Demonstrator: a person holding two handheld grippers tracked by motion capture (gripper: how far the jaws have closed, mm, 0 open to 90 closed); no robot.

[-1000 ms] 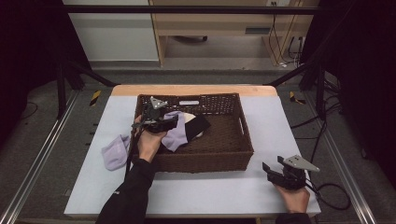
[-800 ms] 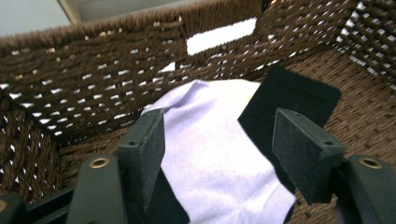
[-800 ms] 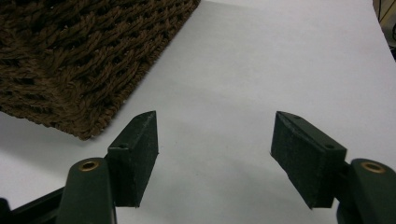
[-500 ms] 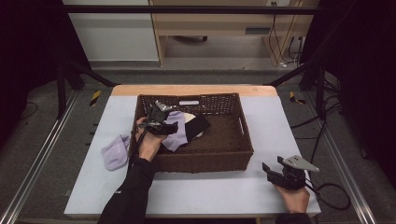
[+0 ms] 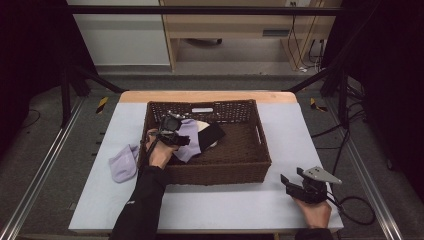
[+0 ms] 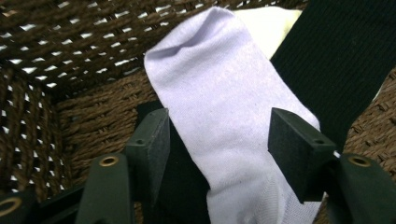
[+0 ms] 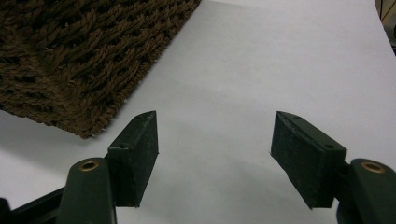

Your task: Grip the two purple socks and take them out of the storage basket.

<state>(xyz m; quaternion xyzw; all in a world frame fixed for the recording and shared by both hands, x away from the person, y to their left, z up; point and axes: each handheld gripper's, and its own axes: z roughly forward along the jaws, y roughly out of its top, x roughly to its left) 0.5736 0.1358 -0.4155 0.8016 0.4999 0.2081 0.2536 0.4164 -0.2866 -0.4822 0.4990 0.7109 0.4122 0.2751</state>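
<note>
One lilac sock (image 6: 224,121) lowered between left gripper (image 6: 218,135) jaws

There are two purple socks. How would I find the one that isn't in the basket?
Start at the brown woven basket in the middle of the white table. Look just outside its left wall: a light purple sock lies crumpled flat on the table. The other purple sock lies inside the basket, under the left gripper.

cream cloth (image 6: 268,28) mostly hidden under socks
</note>
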